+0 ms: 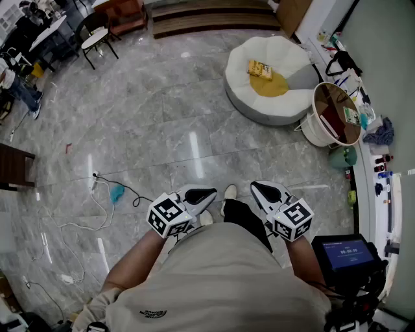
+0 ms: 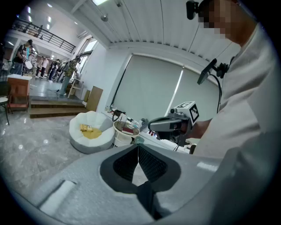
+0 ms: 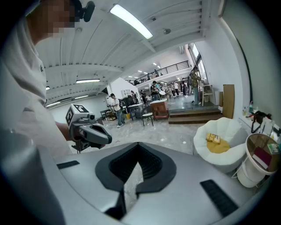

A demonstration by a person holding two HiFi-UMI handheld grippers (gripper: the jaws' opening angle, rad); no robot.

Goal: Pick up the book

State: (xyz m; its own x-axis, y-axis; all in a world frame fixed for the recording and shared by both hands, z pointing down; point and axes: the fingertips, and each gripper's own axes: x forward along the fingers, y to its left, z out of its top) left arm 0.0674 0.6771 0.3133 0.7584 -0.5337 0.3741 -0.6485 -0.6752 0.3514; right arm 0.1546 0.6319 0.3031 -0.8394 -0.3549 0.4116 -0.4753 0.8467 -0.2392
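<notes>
A yellow book (image 1: 260, 69) lies on a yellow cushion in a white round beanbag seat (image 1: 272, 107), far across the floor at the upper right. It also shows small in the left gripper view as the book (image 2: 86, 128) and in the right gripper view as the book (image 3: 213, 138). My left gripper (image 1: 211, 194) and right gripper (image 1: 256, 188) hang close to my body, well short of the seat. Both point forward and slightly down. In each own view the left gripper (image 2: 138, 146) and right gripper (image 3: 138, 146) have their tips together, shut, with nothing held.
A white round basket (image 1: 310, 126) with things inside stands right of the seat. A counter (image 1: 382, 162) with bottles runs along the right wall. A white cable (image 1: 97, 201) and a teal object (image 1: 117, 192) lie on the marble floor at left. Chairs (image 1: 97, 35) and steps (image 1: 207, 19) stand at the back.
</notes>
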